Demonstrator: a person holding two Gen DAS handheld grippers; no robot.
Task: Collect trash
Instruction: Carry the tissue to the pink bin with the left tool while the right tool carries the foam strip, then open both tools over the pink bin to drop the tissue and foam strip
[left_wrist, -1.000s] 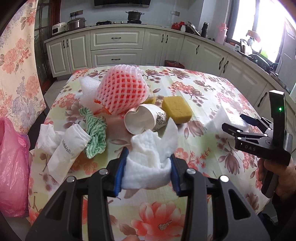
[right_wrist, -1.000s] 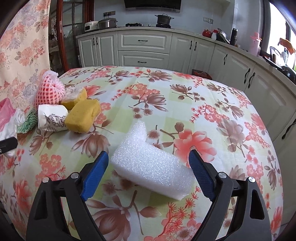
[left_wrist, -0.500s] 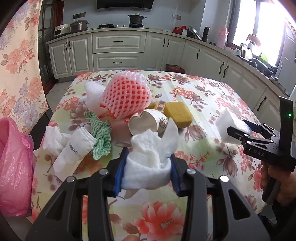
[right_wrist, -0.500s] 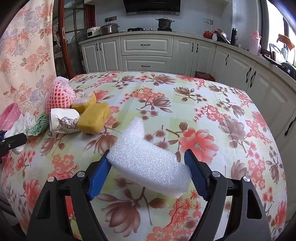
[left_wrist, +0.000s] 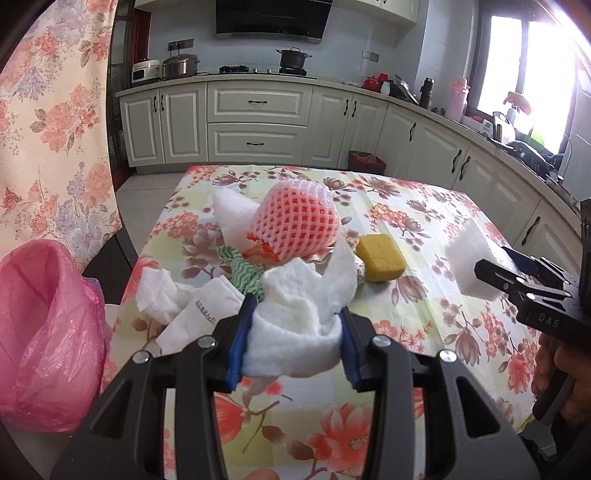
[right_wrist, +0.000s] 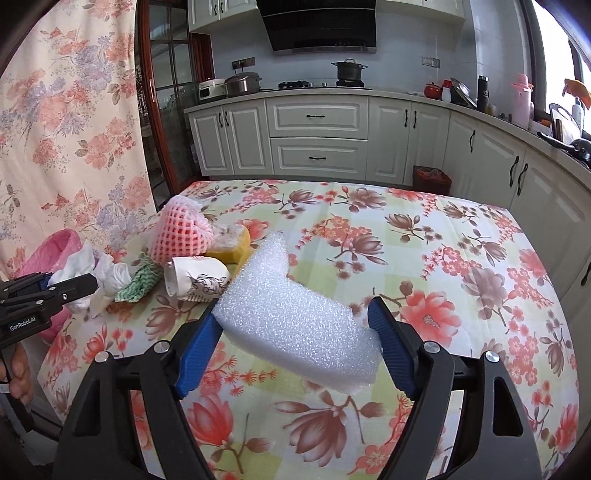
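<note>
My left gripper (left_wrist: 293, 343) is shut on a crumpled white paper towel (left_wrist: 299, 317) and holds it above the table's near left part. My right gripper (right_wrist: 297, 338) is shut on a white foam block (right_wrist: 291, 317), lifted off the floral tablecloth (right_wrist: 406, 258). That block also shows in the left wrist view (left_wrist: 471, 258). A pink trash bag (left_wrist: 44, 332) hangs open at the table's left side. On the table lie a pink foam fruit net (left_wrist: 299, 221), a yellow sponge (left_wrist: 380, 256), a paper cup (right_wrist: 195, 277), a green cloth (left_wrist: 245, 273) and white tissues (left_wrist: 162, 295).
A second white foam piece (left_wrist: 232, 214) lies behind the fruit net. A floral curtain (left_wrist: 48, 129) hangs left of the bag. White kitchen cabinets (right_wrist: 317, 136) run behind and to the right of the table.
Both grippers have risen and drawn back from the table with their loads. The foam block has come off the cloth. The pink bag shows larger at the left.
</note>
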